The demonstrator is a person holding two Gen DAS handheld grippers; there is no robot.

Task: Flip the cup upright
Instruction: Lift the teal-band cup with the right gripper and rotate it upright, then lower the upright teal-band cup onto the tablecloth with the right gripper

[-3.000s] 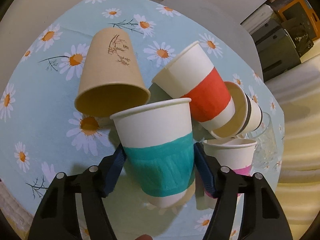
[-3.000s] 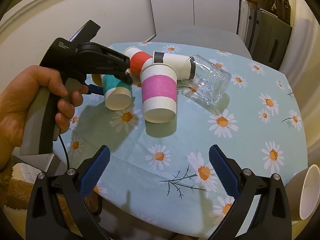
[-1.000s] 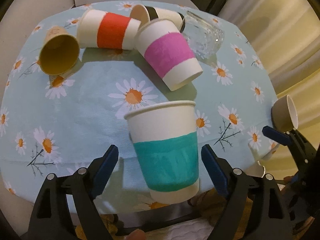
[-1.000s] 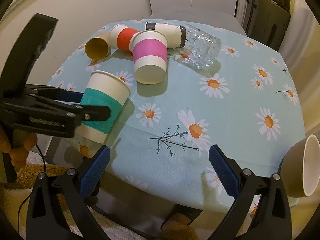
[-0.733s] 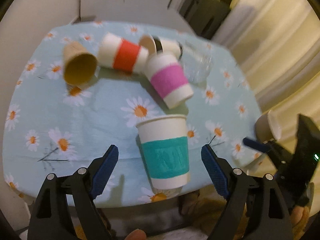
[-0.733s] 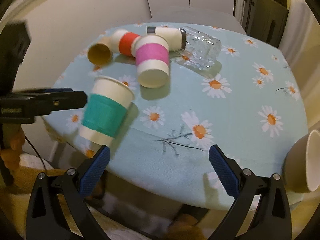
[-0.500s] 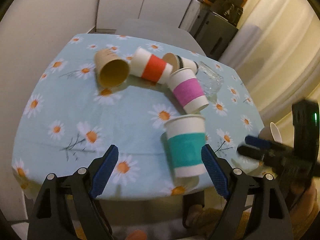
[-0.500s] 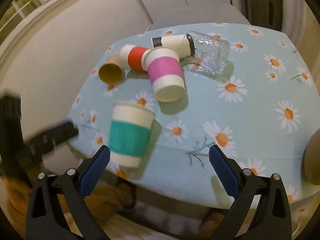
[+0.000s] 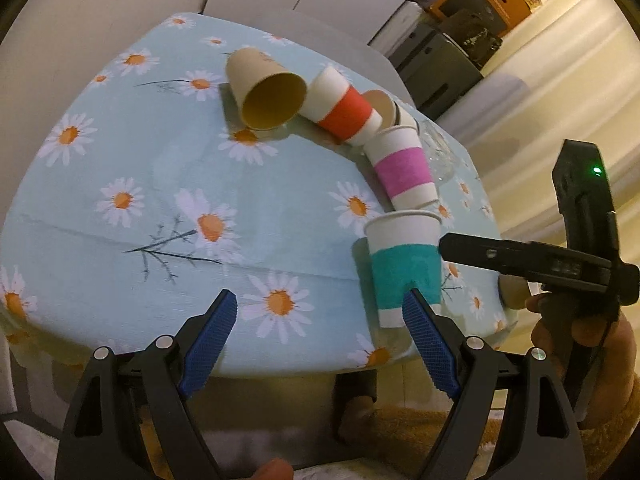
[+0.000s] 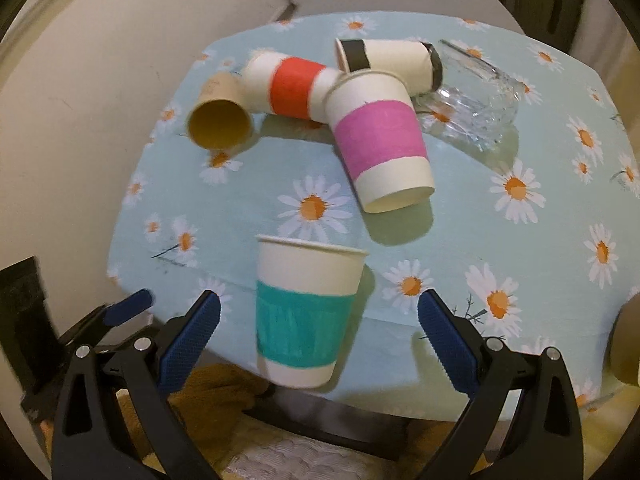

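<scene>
A white paper cup with a teal band [image 9: 402,268] [image 10: 306,314] stands upright, mouth up, near the table's front edge. My left gripper [image 9: 322,344] is open and empty, pulled back off the table edge to the cup's left. My right gripper [image 10: 318,328] is open and empty, its fingers apart on either side of the teal cup from in front, not touching it. A pink-banded cup [image 9: 404,170] [image 10: 380,144] stands mouth down behind it.
A brown cup [image 10: 220,114], a red-banded cup [image 10: 292,86], a black-banded cup [image 10: 390,60] and a clear glass [image 10: 476,96] lie on their sides at the back of the daisy tablecloth [image 10: 520,240]. A beige cup [image 10: 628,344] shows at the right edge.
My left gripper has let go of the teal cup, which now stands upright, and has drawn back to the left. My right gripper has swung left to face the teal cup.
</scene>
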